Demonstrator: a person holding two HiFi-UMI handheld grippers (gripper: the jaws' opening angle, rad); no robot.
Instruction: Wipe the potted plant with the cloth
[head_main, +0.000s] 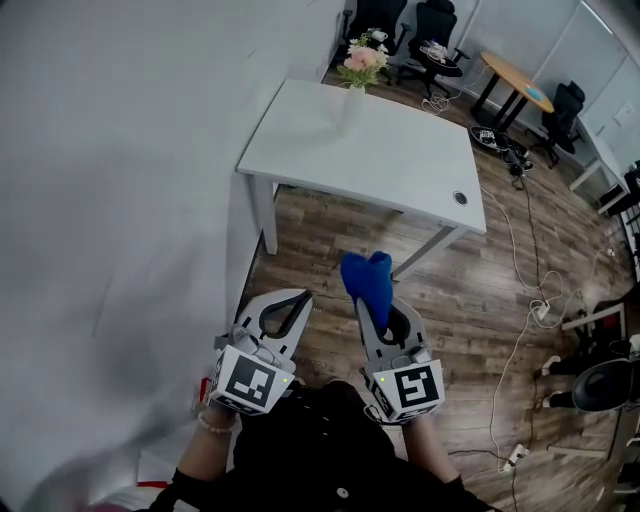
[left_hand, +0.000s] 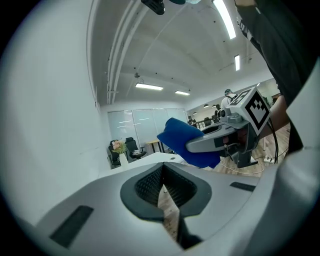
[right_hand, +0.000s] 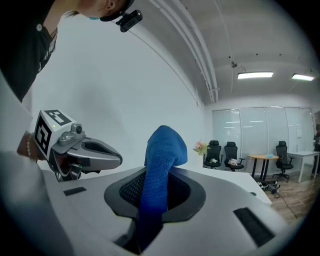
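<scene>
A small potted plant (head_main: 361, 66) with pink and white flowers in a white vase stands at the far edge of a white table (head_main: 380, 160). It also shows small in the left gripper view as the plant (left_hand: 118, 147) and in the right gripper view as the plant (right_hand: 201, 148). My right gripper (head_main: 372, 297) is shut on a blue cloth (head_main: 367, 281), which sticks up past the jaws as the cloth (right_hand: 159, 170). My left gripper (head_main: 291, 303) is shut with nothing in it. Both are held over the floor, well short of the table.
A white wall (head_main: 120, 200) runs along the left. Wood floor (head_main: 470, 310) with white cables (head_main: 520, 340) lies to the right. Black office chairs (head_main: 430, 40) and a round wooden table (head_main: 515, 80) stand beyond the white table.
</scene>
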